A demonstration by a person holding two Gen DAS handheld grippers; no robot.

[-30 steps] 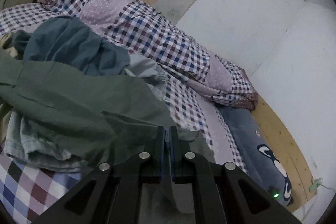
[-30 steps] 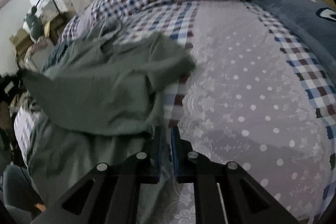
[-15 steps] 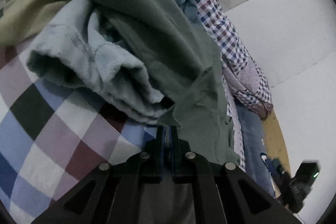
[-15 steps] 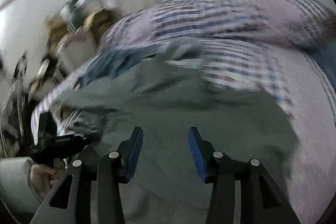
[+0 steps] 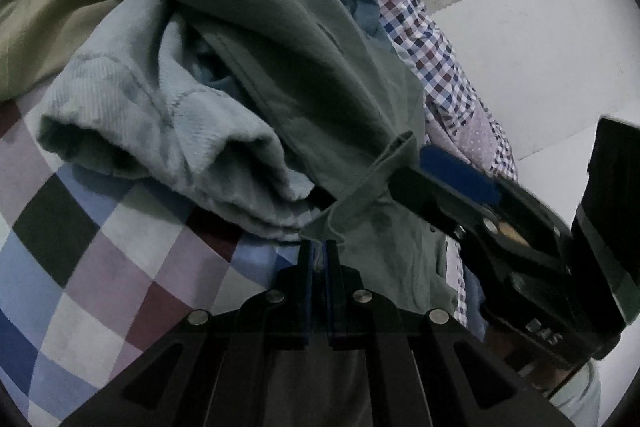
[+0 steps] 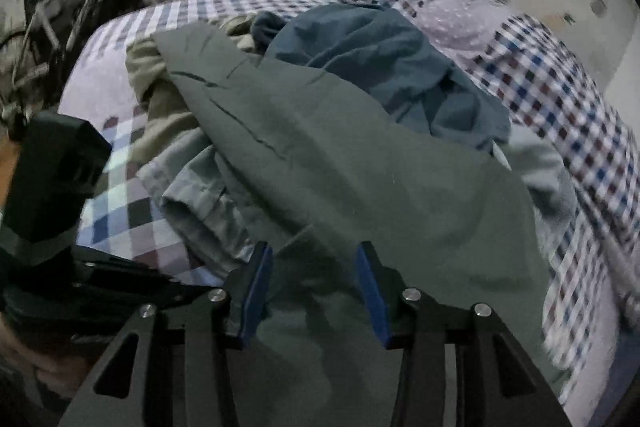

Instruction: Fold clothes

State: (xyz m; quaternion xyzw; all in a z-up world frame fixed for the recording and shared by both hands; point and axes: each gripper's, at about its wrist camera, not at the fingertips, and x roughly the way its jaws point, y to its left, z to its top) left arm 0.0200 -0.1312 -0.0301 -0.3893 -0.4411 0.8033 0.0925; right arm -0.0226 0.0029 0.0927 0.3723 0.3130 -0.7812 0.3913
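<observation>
A: Where is the green garment [image 6: 360, 163]?
B: Draped over the pile [image 5: 168, 131]. Left gripper [image 5: 319, 251] pinches its corner; right gripper [image 6: 314, 269] is spread above it.
A: Handling?
B: Soft, light, limp. Grip hems and corners.

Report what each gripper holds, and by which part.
Left gripper is shut on the grey-green garment, pinching a bunched fold at its edge. Right gripper is open over it, holding nothing.

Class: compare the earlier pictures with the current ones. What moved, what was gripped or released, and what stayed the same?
The right hand-held gripper let go and opened, then moved in beside the left hand-held gripper, its fingers now straddling the green garment. The left stayed shut on the garment's edge. The clothes pile stayed on the bed.
</observation>
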